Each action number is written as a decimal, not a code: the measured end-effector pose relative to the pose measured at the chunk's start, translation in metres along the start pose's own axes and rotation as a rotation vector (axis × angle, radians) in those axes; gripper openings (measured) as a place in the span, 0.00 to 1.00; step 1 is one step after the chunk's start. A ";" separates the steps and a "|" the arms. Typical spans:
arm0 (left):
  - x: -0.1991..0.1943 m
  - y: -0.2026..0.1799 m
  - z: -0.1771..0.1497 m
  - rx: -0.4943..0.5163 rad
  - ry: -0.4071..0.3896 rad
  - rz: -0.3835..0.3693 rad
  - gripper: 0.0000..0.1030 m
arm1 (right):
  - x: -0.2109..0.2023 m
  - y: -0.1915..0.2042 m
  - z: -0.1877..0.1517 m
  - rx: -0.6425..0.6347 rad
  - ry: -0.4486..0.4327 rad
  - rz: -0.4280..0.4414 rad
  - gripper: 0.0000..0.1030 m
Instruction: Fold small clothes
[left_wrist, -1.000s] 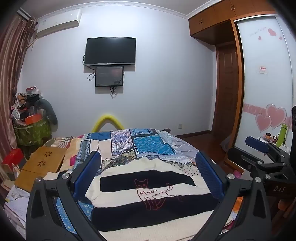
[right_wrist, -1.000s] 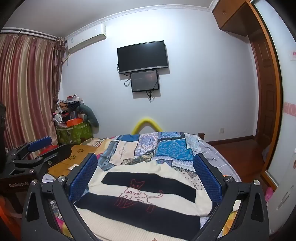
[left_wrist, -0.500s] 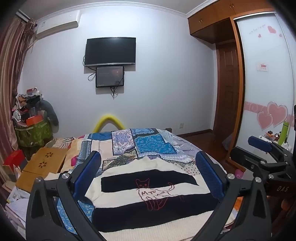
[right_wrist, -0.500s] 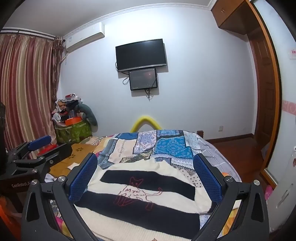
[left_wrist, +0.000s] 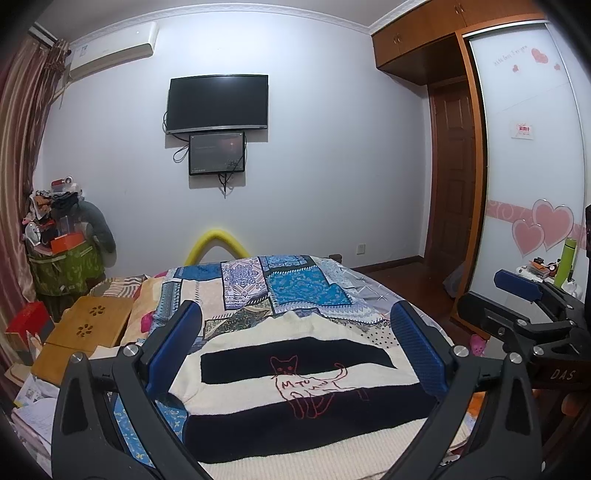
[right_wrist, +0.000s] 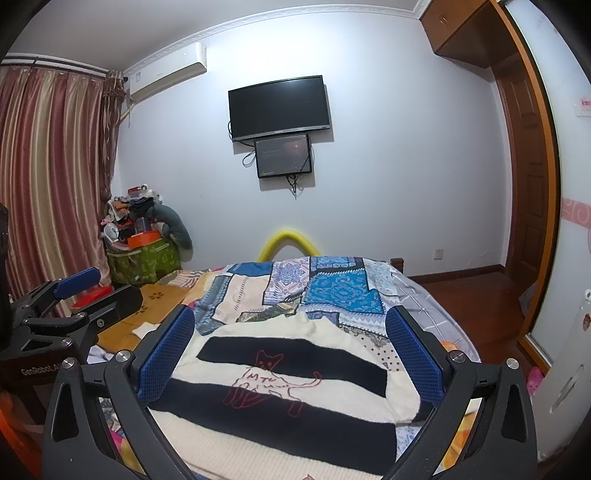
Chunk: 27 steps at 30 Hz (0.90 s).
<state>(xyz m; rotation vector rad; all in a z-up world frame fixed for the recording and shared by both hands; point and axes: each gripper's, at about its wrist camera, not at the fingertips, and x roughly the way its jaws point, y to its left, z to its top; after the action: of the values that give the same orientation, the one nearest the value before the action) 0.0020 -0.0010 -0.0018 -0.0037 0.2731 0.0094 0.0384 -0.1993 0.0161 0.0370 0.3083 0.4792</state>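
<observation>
A: status on the left tongs (left_wrist: 295, 347)?

B: released, blue pads spread wide, nothing between them. They hover above the sweater (left_wrist: 295, 391), not touching it

A: right tongs (right_wrist: 290, 354)?

B: same, spread wide and empty, held over the sweater (right_wrist: 280, 398). Each pair shows in the other's view: right tongs at the right edge of the left wrist view (left_wrist: 524, 295), left tongs at the left edge of the right wrist view (right_wrist: 70, 291). Side by side, well apart

A: where's the sweater?

B: flat on the bed, on the patchwork quilt (left_wrist: 280, 291), near end. Cream knit with two broad black stripes, red outline cat (left_wrist: 310, 384) in the middle with letters on its body. Far edge cream with a small peak, looks like the neckline. Near edge runs out of frame under the tongs

A: sleeves?

B: can't tell, the sides are hidden behind the pads

A: surroundings?

B: dark TV (left_wrist: 218, 103) on the far wall, smaller screen (left_wrist: 217, 154) just below it with loose cables. Air conditioner (right_wrist: 166, 72) high on the left, striped curtains (right_wrist: 48, 177) beside it. Yellow foam arc (left_wrist: 216, 245) behind the far end of the bed. Pile of stuff on a green bin (left_wrist: 64, 266) in the left corner, wooden boxes (left_wrist: 88, 332) beside the bed. Wardrobe (left_wrist: 532, 166) with pink hearts on the right, green bottle (left_wrist: 567, 262) near it
</observation>
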 end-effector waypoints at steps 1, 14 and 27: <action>0.000 0.001 0.000 -0.001 0.001 -0.001 1.00 | 0.000 -0.001 0.000 0.000 0.001 0.000 1.00; 0.002 0.004 -0.001 -0.013 0.000 0.003 1.00 | 0.001 0.000 0.000 -0.002 0.004 -0.002 1.00; 0.002 0.005 -0.001 -0.020 0.000 0.004 1.00 | 0.004 -0.002 -0.001 -0.007 0.006 -0.006 1.00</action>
<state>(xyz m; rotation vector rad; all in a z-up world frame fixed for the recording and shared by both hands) 0.0037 0.0036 -0.0038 -0.0226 0.2729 0.0160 0.0425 -0.1988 0.0141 0.0274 0.3123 0.4741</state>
